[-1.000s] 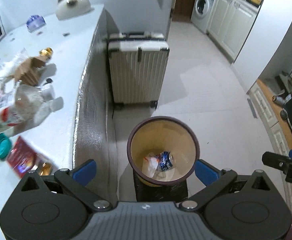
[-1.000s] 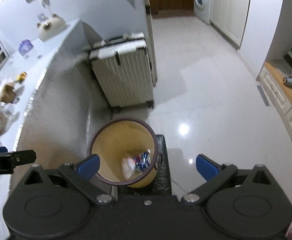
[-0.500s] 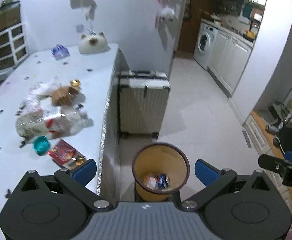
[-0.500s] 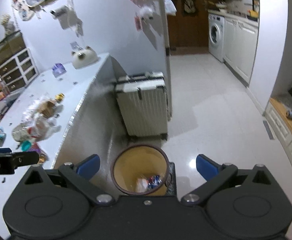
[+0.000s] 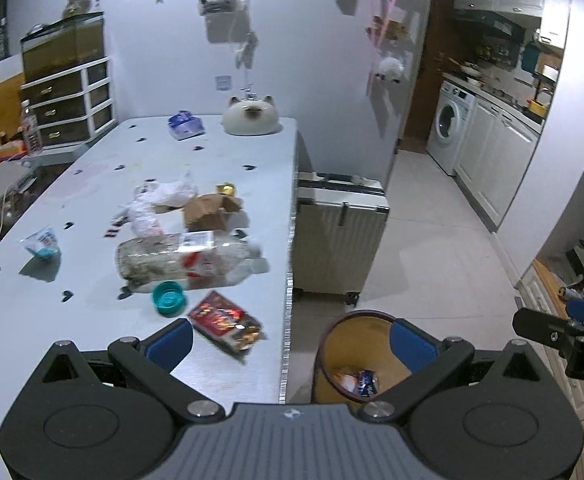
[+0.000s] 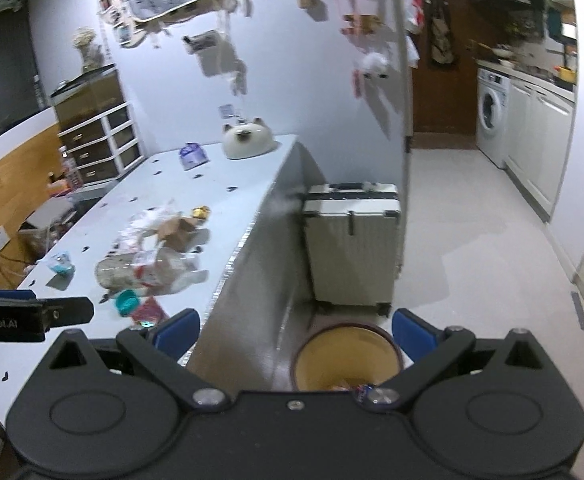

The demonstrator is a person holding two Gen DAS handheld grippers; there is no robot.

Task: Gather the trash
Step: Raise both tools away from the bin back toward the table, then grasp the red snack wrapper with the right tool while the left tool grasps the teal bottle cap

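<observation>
A long white table [image 5: 220,160] is running away towards the far wall, a pale suitcase [image 5: 337,240] standing against its side; the yellow trash bin [image 5: 333,344] is sitting on the floor just beside the table's near corner, scraps lying inside it; near the bin, on the table, a red wrapper [image 5: 226,320], a teal cap [image 5: 168,299] and a clear plastic bottle [image 5: 184,260] are lying; the left claw [image 5: 290,342] and the right claw [image 6: 295,330] are both hanging wide open, holding nothing.
</observation>
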